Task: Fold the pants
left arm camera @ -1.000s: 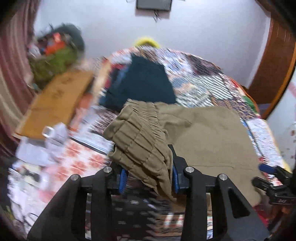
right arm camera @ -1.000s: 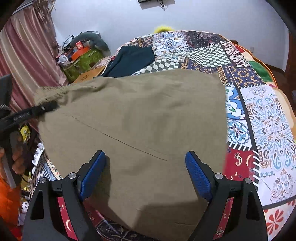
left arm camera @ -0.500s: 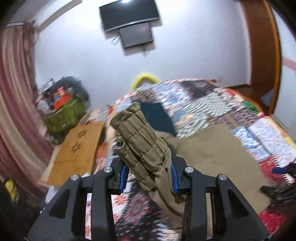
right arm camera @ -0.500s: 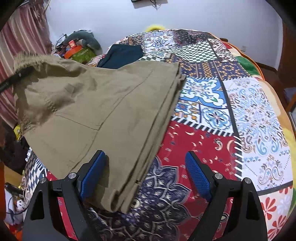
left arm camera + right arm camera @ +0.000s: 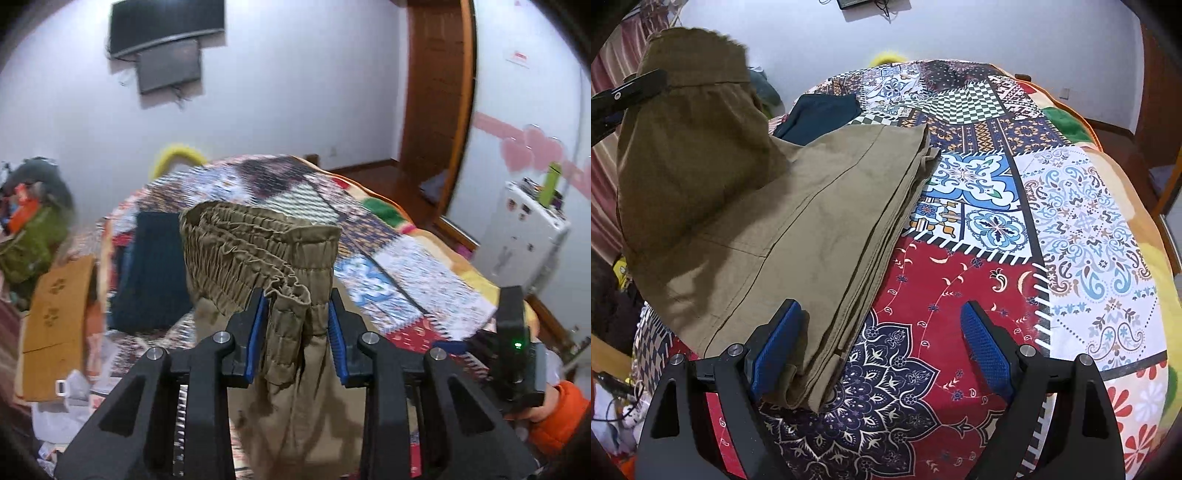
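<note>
The olive-khaki pants lie folded lengthwise on the patchwork quilt, legs reaching toward the far side. My left gripper is shut on the gathered elastic waistband and holds it raised above the bed; the cloth hangs down between the fingers. In the right wrist view the lifted waistband shows at the upper left with the left gripper on it. My right gripper is open and empty, low over the quilt, its left pad touching the pants' near edge.
A dark navy garment lies on the quilt beyond the pants. A cardboard sheet and clutter lie left of the bed. A white appliance stands at the right. A TV hangs on the wall.
My left gripper has lifted the waistband higher and swung right. The pants have drawn off to the left, baring quilt under my right gripper, which stays open.
</note>
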`<state>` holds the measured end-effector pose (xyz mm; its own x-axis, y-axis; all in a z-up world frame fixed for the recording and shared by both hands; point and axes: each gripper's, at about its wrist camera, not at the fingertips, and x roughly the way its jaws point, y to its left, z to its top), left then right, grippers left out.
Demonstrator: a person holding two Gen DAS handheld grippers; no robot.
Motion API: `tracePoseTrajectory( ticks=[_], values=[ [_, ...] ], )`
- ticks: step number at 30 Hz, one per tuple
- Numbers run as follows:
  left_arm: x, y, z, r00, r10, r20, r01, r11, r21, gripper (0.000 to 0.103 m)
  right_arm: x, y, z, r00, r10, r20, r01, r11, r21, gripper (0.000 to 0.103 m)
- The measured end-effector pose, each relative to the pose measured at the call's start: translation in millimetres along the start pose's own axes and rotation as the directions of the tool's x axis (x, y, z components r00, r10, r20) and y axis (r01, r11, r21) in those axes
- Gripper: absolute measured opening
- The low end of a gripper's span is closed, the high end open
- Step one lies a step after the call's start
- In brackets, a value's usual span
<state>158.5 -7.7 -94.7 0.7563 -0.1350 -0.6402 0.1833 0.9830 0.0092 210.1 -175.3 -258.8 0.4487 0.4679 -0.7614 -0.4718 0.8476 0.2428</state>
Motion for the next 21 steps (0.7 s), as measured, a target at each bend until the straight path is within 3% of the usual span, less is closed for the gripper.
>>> tracePoseTrajectory(
  ticks=[3,11,16,19,21],
  values=[
    [8,-11,-3,0.997,-0.067,-0.037,0.067,0.998,0.000,0.030,0,-1,0,1.000,-0.001,0.002,0.001,1.000,-0.002,0.086],
    [27,-34,-18,0.978,-0.153,-0.142,0.160,0.986,0.043,0.031,-1,-3,-1,1.000,0.005,0.004,-0.005,1.000,0.007,0.086],
    [33,-35,-24,0.957,-0.201,-0.208,0.212,0.977,0.032,0.056,-1,-3,0,1.000,0.004,0.006,-0.004,1.000,0.010,0.086],
    [30,-27,-23,0.956,-0.208,-0.208,0.215,0.977,0.013,0.064,-2,-3,0,1.000,0.002,0.005,-0.002,1.000,0.010,0.086],
    [26,-18,-19,0.966,-0.185,-0.182,0.190,0.982,0.007,0.071,-2,-4,-1,1.000,0.000,0.003,0.000,1.000,0.013,0.086]
  ],
)
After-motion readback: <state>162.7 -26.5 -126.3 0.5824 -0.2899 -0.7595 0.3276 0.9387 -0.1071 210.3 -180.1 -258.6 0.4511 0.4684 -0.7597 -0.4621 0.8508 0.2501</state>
